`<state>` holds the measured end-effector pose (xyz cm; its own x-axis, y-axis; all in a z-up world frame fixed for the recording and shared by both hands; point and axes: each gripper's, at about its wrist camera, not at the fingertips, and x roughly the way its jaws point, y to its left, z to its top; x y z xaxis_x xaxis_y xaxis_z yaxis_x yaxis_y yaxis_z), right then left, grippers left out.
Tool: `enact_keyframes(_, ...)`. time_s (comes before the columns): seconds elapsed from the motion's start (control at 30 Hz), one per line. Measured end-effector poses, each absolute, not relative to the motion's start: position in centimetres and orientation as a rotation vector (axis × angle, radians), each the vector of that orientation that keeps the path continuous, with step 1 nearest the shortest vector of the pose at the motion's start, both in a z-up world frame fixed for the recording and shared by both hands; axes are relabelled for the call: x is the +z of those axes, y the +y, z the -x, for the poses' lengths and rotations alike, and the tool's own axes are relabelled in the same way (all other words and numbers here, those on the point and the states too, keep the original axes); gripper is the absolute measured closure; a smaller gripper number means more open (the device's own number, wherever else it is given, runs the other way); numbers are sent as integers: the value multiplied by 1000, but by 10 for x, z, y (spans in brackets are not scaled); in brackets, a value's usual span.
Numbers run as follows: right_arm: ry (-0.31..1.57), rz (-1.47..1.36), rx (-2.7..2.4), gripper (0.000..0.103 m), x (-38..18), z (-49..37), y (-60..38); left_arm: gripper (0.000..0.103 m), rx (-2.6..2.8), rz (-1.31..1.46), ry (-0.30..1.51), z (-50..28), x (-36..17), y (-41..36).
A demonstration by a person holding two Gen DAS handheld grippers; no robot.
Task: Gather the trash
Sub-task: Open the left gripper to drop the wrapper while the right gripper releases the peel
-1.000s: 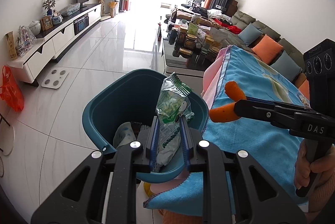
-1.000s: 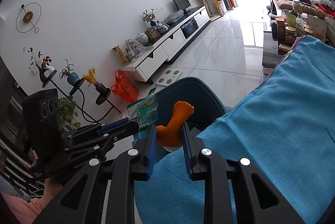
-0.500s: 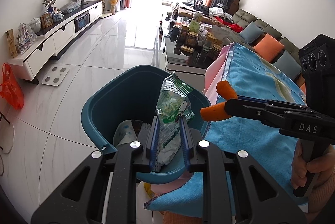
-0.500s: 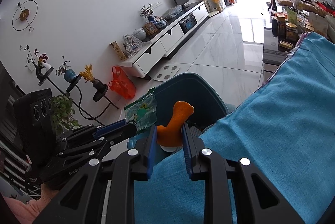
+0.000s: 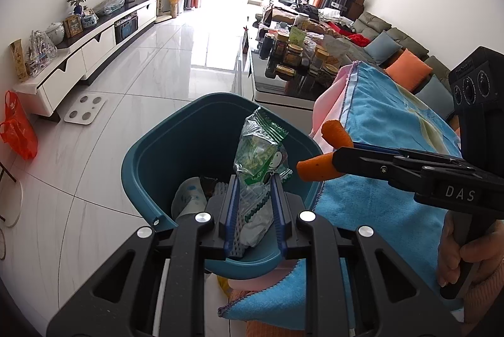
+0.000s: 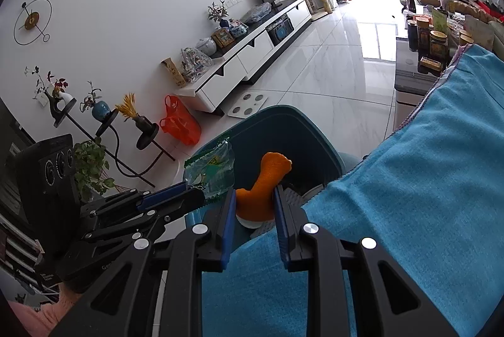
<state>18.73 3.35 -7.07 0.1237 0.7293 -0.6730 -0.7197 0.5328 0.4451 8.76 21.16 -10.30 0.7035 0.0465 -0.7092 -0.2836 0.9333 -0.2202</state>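
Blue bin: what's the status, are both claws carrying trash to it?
Left gripper shut on snack wrapper, above blue bin. Right gripper shut on orange peel, at bin's rim. Nothing blocking.

A blue towel (image 5: 387, 129) covers the table; the teal bin (image 5: 176, 148) stands on white floor tiles (image 5: 141, 78).

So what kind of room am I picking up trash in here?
Most likely a home living room: a sofa with cushions runs along one wall, a low TV cabinet with a screen faces it, and a jar-crowded coffee table stands between.
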Motion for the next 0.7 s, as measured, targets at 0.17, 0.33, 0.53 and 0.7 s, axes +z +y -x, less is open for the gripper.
enact_keyframes(0.17, 994, -1, 1048, 81, -71, -190, 41, 81, 193, 332, 782, -92, -108, 213)
enact_keyframes(0.33, 1013, 5, 1038, 81, -76, -194, 49, 80, 191, 353, 801, -96, -115, 218)
enact_keyframes(0.53, 1030, 21, 1023, 79, -82, -197, 58, 79, 197, 374, 814, -103, -124, 222)
enact_keyframes(0.7, 1046, -10, 1014, 76, -85, -203, 58, 55, 202, 407, 825, -109, -133, 230)
